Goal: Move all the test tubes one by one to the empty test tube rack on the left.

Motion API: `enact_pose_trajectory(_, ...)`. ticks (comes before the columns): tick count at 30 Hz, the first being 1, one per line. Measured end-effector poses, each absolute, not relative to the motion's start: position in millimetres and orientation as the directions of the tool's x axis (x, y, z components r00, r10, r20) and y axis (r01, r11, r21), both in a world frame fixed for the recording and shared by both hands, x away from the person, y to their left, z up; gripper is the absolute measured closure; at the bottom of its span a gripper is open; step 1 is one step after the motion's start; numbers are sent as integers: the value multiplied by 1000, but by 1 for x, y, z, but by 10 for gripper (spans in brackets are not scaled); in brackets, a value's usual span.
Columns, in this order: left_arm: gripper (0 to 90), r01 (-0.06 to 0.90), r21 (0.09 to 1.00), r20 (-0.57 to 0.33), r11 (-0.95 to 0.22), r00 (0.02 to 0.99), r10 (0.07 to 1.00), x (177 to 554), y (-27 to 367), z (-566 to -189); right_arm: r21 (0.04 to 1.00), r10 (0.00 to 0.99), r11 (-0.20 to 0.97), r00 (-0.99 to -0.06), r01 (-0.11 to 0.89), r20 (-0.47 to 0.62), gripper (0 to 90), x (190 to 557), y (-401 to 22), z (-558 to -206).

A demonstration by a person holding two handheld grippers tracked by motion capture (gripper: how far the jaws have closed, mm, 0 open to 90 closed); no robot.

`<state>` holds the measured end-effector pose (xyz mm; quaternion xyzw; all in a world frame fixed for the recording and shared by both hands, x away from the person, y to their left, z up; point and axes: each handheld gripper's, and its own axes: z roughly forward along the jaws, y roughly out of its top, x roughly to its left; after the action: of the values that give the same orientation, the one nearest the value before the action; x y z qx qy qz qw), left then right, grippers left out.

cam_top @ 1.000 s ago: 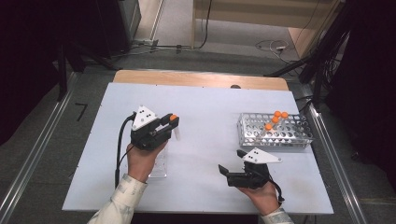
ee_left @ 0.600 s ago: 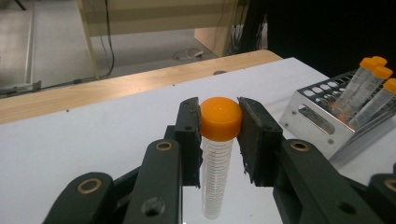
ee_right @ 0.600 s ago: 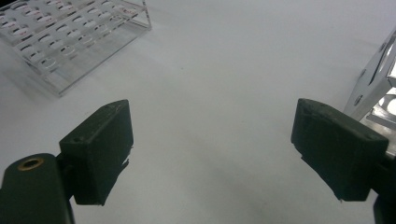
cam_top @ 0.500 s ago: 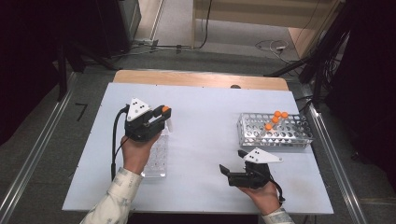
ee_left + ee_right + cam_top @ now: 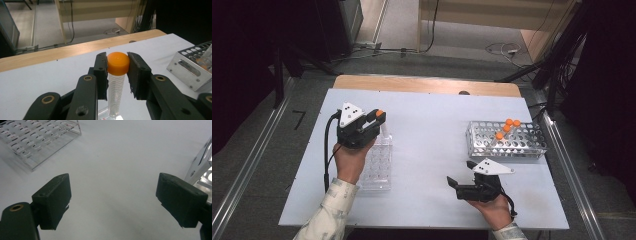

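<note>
My left gripper (image 5: 117,68) is shut on the orange cap of a clear graduated tube (image 5: 116,92), held upright. In the high view that gripper (image 5: 379,120) hovers over the far end of a clear plastic rack (image 5: 377,170) on the white table (image 5: 427,130). The tube's foot sits at the rack's top edge in the left gripper view; whether it is inside a hole I cannot tell. My right gripper (image 5: 459,182) rests near the table's front right, open and empty, its jaws (image 5: 113,202) wide apart over bare table.
A metal wire rack (image 5: 507,140) holding three orange-capped tubes (image 5: 508,127) stands at the right, just beyond the right gripper. A wooden strip (image 5: 427,85) runs along the table's far edge. Metal rails flank the table on both sides.
My left hand has carried the tube leftward, from the table's middle-left to above the clear rack's far end. The right hand has stayed where it was.
</note>
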<state>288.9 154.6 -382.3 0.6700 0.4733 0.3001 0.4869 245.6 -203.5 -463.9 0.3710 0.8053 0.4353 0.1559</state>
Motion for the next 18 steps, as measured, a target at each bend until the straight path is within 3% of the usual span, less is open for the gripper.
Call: enact_pose_trajectory(18, 705, 370, 922, -38, -114, 380, 924, 293, 151, -404, 814, 735, 346, -674, 466, 73, 119, 245, -204, -465)
